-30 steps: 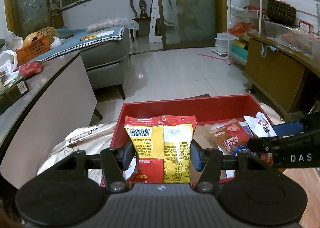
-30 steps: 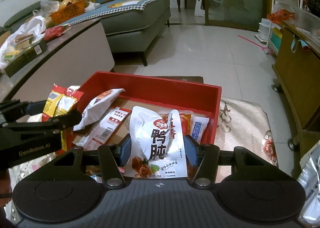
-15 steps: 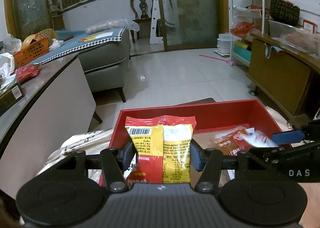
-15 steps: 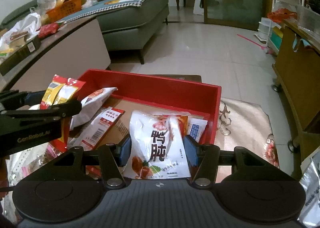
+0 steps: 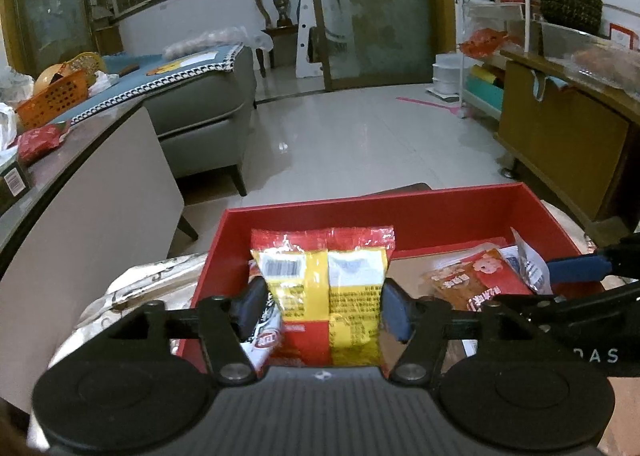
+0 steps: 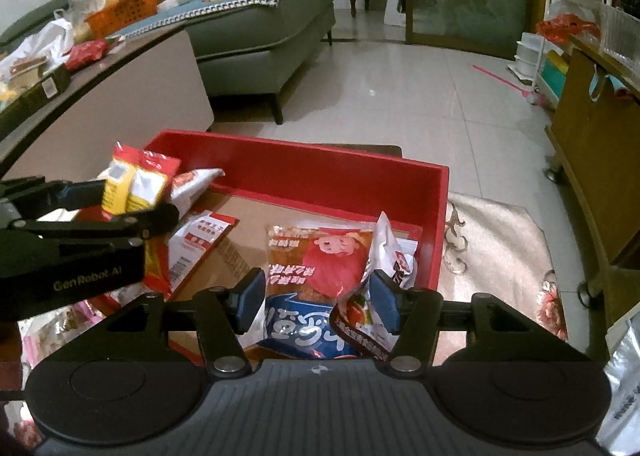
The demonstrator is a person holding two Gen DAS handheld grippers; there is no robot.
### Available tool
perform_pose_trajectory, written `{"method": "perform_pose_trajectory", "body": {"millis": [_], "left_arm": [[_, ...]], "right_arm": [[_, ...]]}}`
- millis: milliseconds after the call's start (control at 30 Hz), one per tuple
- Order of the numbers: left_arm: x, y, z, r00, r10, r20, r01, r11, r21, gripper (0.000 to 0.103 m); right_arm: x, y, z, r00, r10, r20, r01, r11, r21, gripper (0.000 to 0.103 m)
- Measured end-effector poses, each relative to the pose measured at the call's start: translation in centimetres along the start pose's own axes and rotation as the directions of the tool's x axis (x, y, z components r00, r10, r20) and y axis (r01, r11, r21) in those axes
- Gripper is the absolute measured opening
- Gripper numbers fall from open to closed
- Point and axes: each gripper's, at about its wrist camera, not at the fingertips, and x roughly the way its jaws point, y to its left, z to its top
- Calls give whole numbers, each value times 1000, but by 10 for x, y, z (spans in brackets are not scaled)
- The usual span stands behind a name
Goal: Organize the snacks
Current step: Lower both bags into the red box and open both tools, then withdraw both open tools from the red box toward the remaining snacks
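Over the red box [image 6: 320, 176], both grippers point down at the snacks with their jaws easing apart.

Nearest, the right gripper [image 6: 318, 304] hangs over the box's near right corner; its blue pads stand apart with nothing pressed between them, and a white packet [image 6: 390, 252] leans just by the right pad, above a blue packet [image 6: 304, 330] with white Chinese characters and an orange-red packet [image 6: 320, 256] with a cartoon face. Left of it, the left gripper [image 5: 322, 306], marked "GenRobot.AI" on its side, brackets an upright yellow-and-red packet [image 5: 324, 276] showing a barcode; whether its pads touch the packet I cannot tell. Farther off, a grey sofa [image 5: 200, 112] and a wooden cabinet [image 5: 560, 144] flank the tiled floor.
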Motion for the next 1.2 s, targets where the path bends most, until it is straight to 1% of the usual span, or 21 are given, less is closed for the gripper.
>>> {"method": "perform_pose_trajectory", "body": {"millis": [67, 133, 167, 333, 433, 600, 700, 833, 967, 1200], "left_arm": [[-5, 0, 1, 999, 24, 22, -25, 1000, 6, 68], [-11, 3, 4, 999, 35, 41, -35, 999, -4, 73], [-14, 5, 5, 998, 35, 48, -34, 999, -11, 74], [-31, 10, 10, 997, 38, 62, -37, 999, -22, 75], [-43, 13, 11, 998, 25, 56, -23, 999, -35, 75], [-65, 19, 5, 999, 4, 48, -2, 998, -57, 77], [-77, 22, 0, 999, 9, 48, -7, 999, -51, 77], [-89, 27, -10, 999, 2, 38, 0, 999, -55, 77], [-97, 29, -18, 1000, 6, 24, -5, 999, -43, 77], [-107, 34, -32, 1000, -8, -3, 8, 999, -54, 77]], "right_arm": [[-3, 0, 1, 1000, -10, 11, 10, 1000, 2, 68], [-7, -1, 2, 1000, -10, 22, 10, 1000, 6, 68], [-10, -2, 3, 999, -15, 31, 15, 1000, 9, 68], [-20, 0, 7, 999, -18, 45, 18, 1000, 9, 69], [-32, 4, 7, 998, -10, 57, 9, 1000, 8, 70], [-55, 17, 3, 998, 13, 69, -12, 1000, -6, 71], [-67, 23, -4, 997, 28, 69, -27, 1000, -4, 72], [-73, 30, -14, 998, 37, 51, -36, 999, -5, 73], [-75, 35, -24, 999, 45, 26, -45, 999, 0, 73], [-82, 45, -37, 998, 60, 0, -60, 998, -14, 74]]}}
